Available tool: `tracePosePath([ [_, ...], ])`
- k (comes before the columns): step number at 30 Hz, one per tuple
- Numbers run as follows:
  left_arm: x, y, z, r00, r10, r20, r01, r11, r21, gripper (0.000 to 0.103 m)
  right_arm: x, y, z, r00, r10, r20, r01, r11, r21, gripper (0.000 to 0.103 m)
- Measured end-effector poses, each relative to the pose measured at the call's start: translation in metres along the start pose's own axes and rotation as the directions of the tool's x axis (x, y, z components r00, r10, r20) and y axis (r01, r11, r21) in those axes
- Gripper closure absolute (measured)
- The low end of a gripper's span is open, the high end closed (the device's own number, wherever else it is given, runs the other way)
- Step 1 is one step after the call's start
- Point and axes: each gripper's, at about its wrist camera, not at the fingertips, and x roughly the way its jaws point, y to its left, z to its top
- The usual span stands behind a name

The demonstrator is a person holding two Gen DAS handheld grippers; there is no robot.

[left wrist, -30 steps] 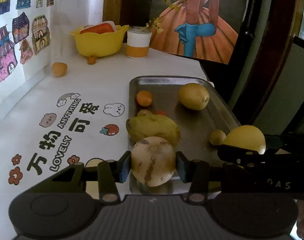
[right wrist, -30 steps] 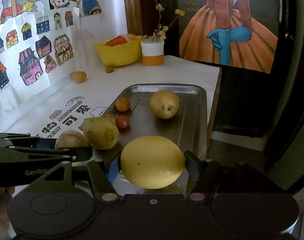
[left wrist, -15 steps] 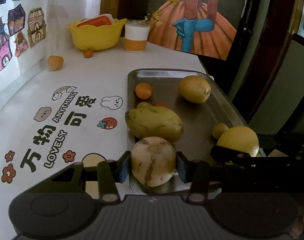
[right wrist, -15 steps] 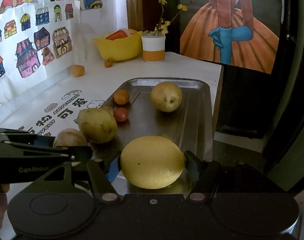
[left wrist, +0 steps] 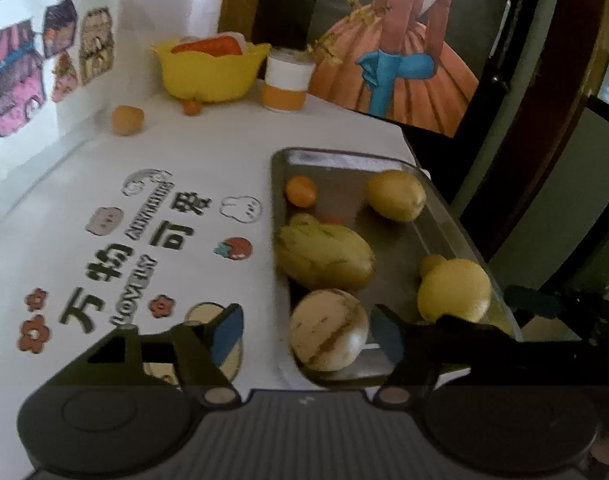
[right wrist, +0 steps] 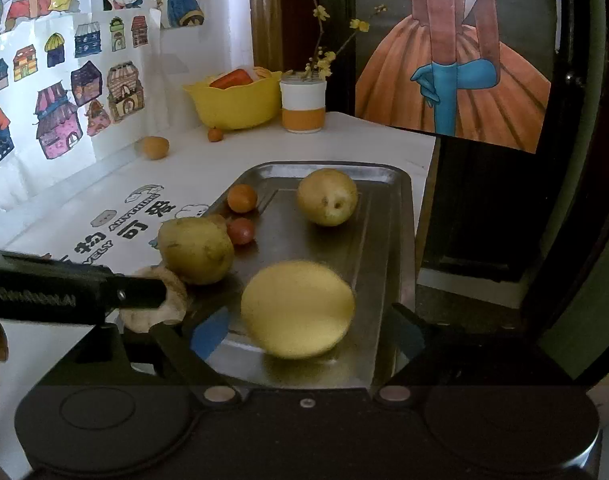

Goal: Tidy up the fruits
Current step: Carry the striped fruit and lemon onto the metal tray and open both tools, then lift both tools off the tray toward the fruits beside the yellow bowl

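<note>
On the grey metal tray (right wrist: 388,216) lie a bright yellow lemon (right wrist: 297,309), a tan melon (left wrist: 328,329) streaked with brown stripes, a yellow-green mango (left wrist: 324,257), a dull yellow pear (right wrist: 327,197) and 2 small fruits, 1 orange (right wrist: 242,198) and 1 red (right wrist: 241,231). The white tablecloth (left wrist: 208,148) carries black lettering with red flowers, and at its far edge stand a yellow bowl (right wrist: 234,104) and a white cup (right wrist: 303,107) banded in orange.

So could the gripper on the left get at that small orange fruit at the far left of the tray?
Probably yes. The left gripper stands open, holding nothing, and the orange fruit sits uncovered by the tray's left rim. The mango and striped melon lie between, so it would likely have to pass over them.
</note>
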Motion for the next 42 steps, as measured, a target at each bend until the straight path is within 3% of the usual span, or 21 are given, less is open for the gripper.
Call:
tracePosePath([
  [5, -0.021, 0.006, 0.002, 0.999, 0.033, 0.018, -0.034, 0.999, 0.016, 0.005, -0.024, 0.008, -0.004, 1.0, 0.011, 0.023, -0.011, 1.0, 0.001, 0.005],
  [9, -0.041, 0.013, -0.003, 0.998, 0.051, 0.027, -0.052, 0.998, 0.037, 0.0, -0.047, 0.017, -0.008, 0.999, 0.01, 0.034, -0.009, 1.0, -0.008, 0.001],
  [22, -0.079, 0.052, -0.035, 0.989, 0.139, -0.049, -0.136, 0.989, 0.059, 0.0, -0.088, 0.045, -0.033, 0.997, 0.032, -0.07, -0.029, 0.998, 0.05, 0.001],
  [28, -0.088, 0.086, -0.041, 0.975, 0.209, -0.08, -0.204, 0.977, 0.065, 0.0, -0.09, 0.07, -0.04, 0.978, 0.142, -0.151, -0.136, 0.989, 0.052, 0.001],
  [36, -0.072, 0.132, -0.012, 0.953, 0.286, -0.095, -0.289, 0.957, -0.01, 0.0, -0.07, 0.093, -0.003, 0.927, 0.298, -0.229, -0.285, 0.954, 0.088, 0.001],
  [42, -0.025, 0.155, 0.028, 0.946, 0.309, -0.095, -0.316, 0.947, -0.059, 0.0, -0.02, 0.103, 0.04, 0.946, 0.239, -0.22, -0.241, 0.97, 0.018, 0.001],
])
